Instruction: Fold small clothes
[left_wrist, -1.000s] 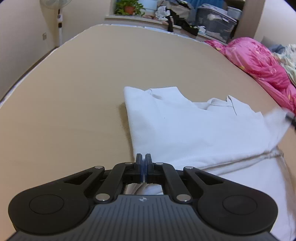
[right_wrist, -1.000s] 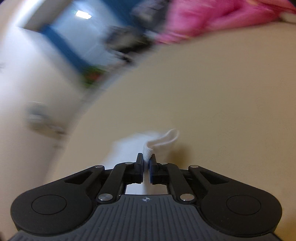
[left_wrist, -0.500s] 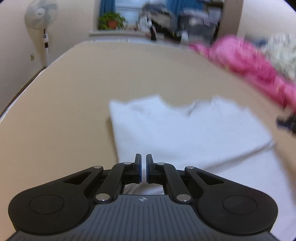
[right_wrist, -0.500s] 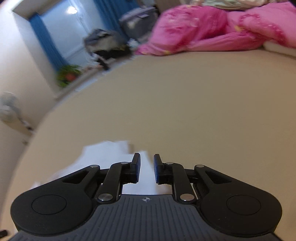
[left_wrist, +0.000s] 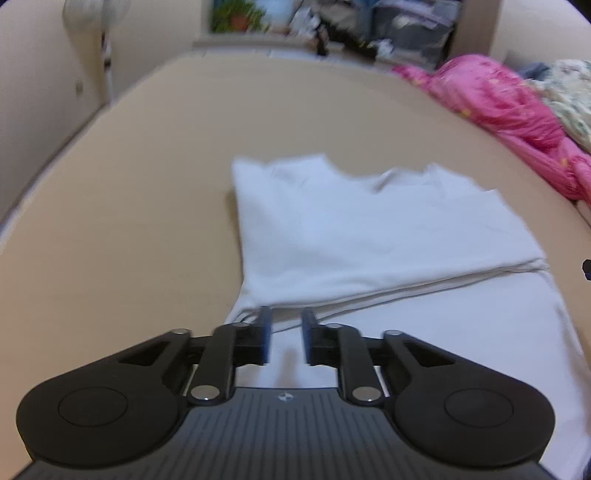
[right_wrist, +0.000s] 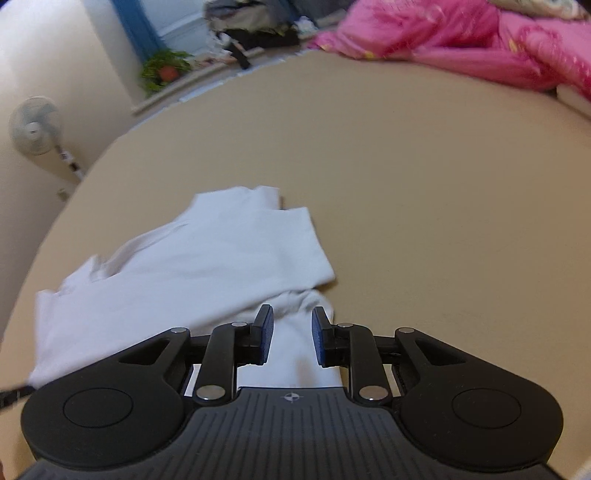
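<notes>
Both grippers have just been opening, releasing the white shirt (left_wrist: 369, 236) onto the bed (left_wrist: 147, 221). The left gripper (left_wrist: 286, 338) and right gripper (right_wrist: 290, 341) are hovering narrowly open, empty. One fold is lying done; more seems left.

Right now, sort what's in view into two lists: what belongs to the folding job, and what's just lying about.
Job:
- white cotton shirt, partly folded
- left tongs, open, just released
- right tongs, open, just released
- tan flat bed surface

Lying about:
- pink crumpled quilt
- white standing fan
- green potted plant
</notes>
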